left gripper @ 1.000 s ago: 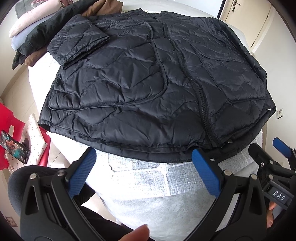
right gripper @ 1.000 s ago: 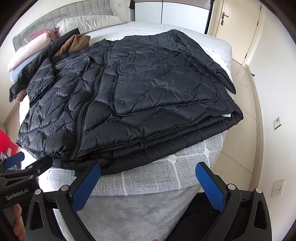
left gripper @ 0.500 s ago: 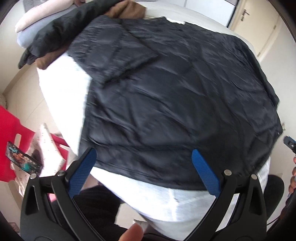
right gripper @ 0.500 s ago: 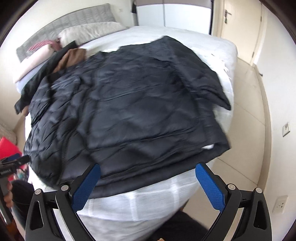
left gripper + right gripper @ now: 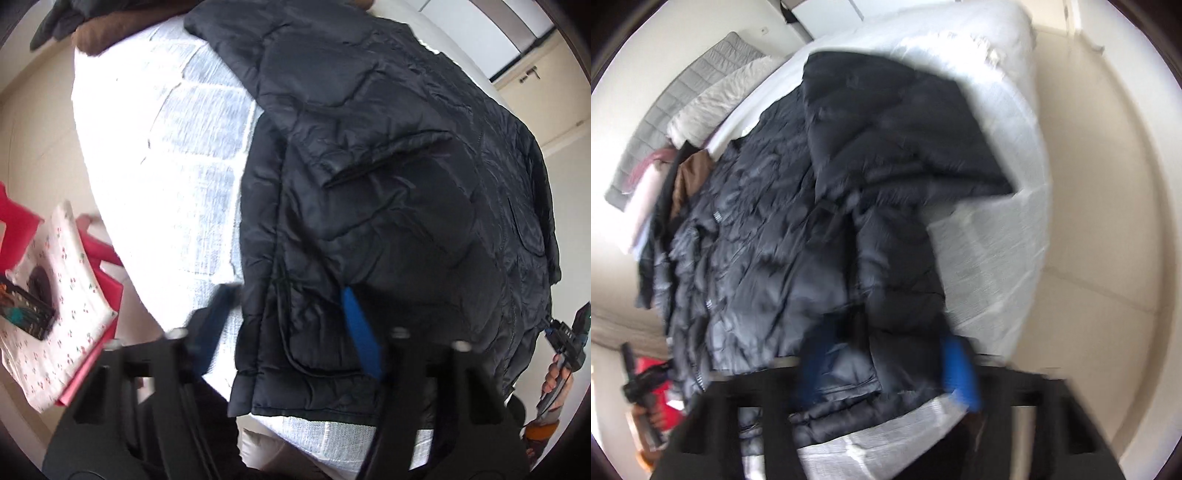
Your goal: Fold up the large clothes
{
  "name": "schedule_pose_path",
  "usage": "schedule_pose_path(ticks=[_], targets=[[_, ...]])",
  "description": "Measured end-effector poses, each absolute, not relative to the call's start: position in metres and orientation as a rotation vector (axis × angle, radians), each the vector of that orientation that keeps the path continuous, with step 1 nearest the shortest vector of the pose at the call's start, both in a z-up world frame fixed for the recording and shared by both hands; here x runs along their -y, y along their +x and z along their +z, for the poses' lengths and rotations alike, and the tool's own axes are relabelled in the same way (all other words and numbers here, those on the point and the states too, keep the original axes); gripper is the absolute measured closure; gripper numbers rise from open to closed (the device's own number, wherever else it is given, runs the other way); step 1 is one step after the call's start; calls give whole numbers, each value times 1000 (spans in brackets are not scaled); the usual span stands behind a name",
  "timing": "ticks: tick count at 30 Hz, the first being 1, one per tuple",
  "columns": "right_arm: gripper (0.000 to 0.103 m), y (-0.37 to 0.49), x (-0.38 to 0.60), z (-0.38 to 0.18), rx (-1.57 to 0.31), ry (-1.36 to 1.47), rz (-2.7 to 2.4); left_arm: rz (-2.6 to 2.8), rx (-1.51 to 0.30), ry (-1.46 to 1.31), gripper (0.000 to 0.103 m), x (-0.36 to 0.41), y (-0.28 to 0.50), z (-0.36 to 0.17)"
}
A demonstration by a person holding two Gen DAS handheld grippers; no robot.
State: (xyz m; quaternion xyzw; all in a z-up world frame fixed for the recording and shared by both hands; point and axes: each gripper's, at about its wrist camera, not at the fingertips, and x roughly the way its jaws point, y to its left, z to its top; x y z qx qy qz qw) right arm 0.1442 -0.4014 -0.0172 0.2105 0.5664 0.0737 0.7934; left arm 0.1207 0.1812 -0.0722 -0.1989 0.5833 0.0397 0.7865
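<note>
A black quilted puffer jacket (image 5: 388,192) lies spread on the bed; it also shows in the right wrist view (image 5: 820,229). My left gripper (image 5: 291,325) is open, straddling the jacket's near left hem corner, one blue pad over the fabric, one over the bedspread. My right gripper (image 5: 890,373) is open, its blue pads on either side of the jacket's near right hem corner. Both views are motion-blurred. The right gripper also shows at the left view's right edge (image 5: 565,336).
The bed has a light grey-white checked cover (image 5: 177,155). Brown and dark clothes (image 5: 683,177) and pillows (image 5: 713,99) lie near the headboard. A red stool (image 5: 22,229) with a patterned cloth and a phone stands left of the bed. A door (image 5: 532,74) is beyond.
Both grippers moved forward and down onto the jacket's near hem corners, left and right. Their jaws have narrowed somewhat and now straddle the fabric.
</note>
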Motion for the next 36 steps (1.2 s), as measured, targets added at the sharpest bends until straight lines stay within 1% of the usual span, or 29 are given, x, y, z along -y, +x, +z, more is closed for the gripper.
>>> schedule_pose_path(ticks=[2,4,9,15,16,17,18,19,20,21,22,23,24,25,26,27,29,31,33,36], targets=[[92,140,394,-12,-1179,418,194,66,-1246,-422,87,-175,121,-67],[95,136,388,-6,-1157,376,192,67,-1236,-382,91,-167,122,-61],[97,122,377,6,-1140,293,150,43,-1224,-289,93,-151,118,-48],[96,109,344,3,-1197,135,85,54,-1228,-177,92,-133,107,-39],[96,108,340,2,-1209,110,82,63,-1227,-159,89,-129,99,-38],[94,110,338,3,-1216,100,80,78,-1224,-139,81,-125,97,-36],[91,111,337,4,-1225,91,75,100,-1215,-116,76,-121,94,-31],[88,113,337,5,-1229,87,72,104,-1204,-110,66,-120,94,-25],[85,115,336,10,-1235,75,67,98,-1173,-107,50,-115,91,-16],[80,117,334,14,-1234,68,69,86,-1139,-107,40,-111,88,-8],[77,119,333,22,-1224,61,81,75,-1112,-104,26,-106,89,0],[71,115,338,29,-1206,57,93,58,-1069,-95,22,-102,88,11],[59,116,333,40,-1187,45,110,42,-1040,-85,22,-96,87,21],[53,117,329,49,-1170,36,122,13,-1012,-64,21,-86,90,29],[43,118,322,59,-1144,26,135,-6,-1005,-49,19,-82,95,32],[36,119,316,68,-1114,17,152,-20,-1007,-38,19,-77,102,34],[33,123,301,81,-1070,-2,182,-23,-1034,-46,19,-67,118,29],[32,127,285,86,-1051,-21,213,-38,-1062,-71,19,-71,131,16],[31,132,271,86,-1056,-34,251,-30,-1110,-94,19,-77,149,-9],[31,140,250,79,-1078,-54,294,-9,-1171,-153,19,-77,174,-32]])
